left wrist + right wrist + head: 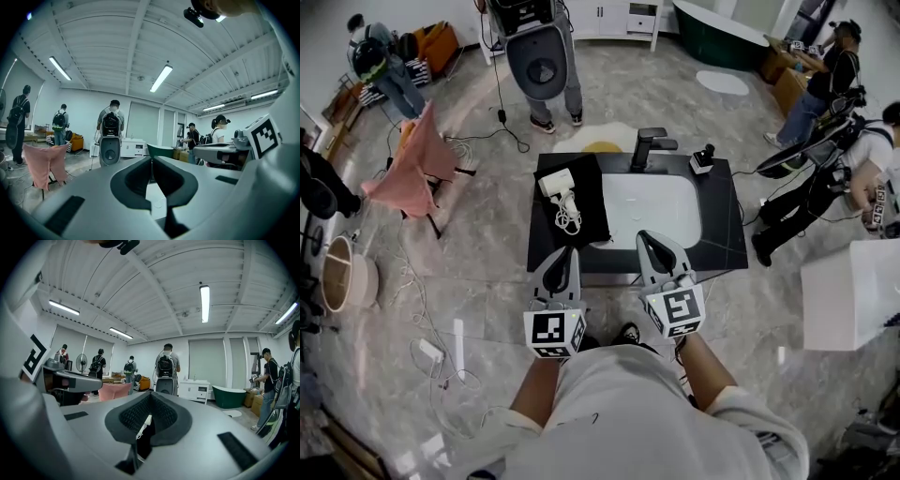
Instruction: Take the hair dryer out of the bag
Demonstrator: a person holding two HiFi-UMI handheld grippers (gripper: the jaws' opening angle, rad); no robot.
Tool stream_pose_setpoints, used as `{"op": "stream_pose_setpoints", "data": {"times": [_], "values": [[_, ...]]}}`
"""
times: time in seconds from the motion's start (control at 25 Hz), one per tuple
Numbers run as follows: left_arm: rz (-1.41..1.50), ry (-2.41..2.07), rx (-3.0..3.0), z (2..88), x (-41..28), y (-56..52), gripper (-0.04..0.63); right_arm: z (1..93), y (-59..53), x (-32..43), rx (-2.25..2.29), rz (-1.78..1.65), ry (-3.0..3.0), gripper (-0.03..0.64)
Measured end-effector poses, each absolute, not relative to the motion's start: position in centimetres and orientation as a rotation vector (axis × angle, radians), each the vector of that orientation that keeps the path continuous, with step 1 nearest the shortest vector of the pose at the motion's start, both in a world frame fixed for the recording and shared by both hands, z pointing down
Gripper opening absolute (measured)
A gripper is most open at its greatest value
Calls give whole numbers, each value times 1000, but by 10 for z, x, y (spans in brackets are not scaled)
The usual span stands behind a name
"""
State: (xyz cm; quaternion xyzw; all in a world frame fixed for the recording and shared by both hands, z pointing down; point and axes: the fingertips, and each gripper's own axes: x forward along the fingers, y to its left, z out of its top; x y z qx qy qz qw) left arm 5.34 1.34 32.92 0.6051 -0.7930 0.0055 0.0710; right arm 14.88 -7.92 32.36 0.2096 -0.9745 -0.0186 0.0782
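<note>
Only your head view shows the hair dryer (559, 182). It lies white on top of the black bag (592, 202), straight ahead of the left tongs (566, 253) and ahead and to the left of the right tongs (645, 236), well apart from both. Its coiled cord (569, 221) sits on the side nearer the left tongs' tips. The white basin (675, 220) lies ahead of the right tongs, with the black faucet (645, 148) beyond it. Both sets of tips reach just over the front edge of the dark counter (720, 230).

The 2 tong views look level across the room, over the counter. Each shows a person with a backpack (166, 367) and a green bathtub (229, 397) far ahead, but neither shows the bag plainly. They do show what the head view cannot: the left tongs are clenched tip to tip with nothing between them, and the right tongs are clenched and empty too.

Under the right tongs' closed pads, a sliver of white against black shows through the gap, too small to name. A white patch shows under the left tongs in the same way. From the head view you cannot tell whether any part of the dryer sits inside the bag, and the marker cubes cover your hands
</note>
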Motion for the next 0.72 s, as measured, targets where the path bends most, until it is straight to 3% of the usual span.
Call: {"op": "stream_pose_setpoints", "data": {"times": [0.72], "values": [[19, -2390, 1790, 338, 50, 12, 28, 332, -76, 139, 567, -53, -2917, -3]]}}
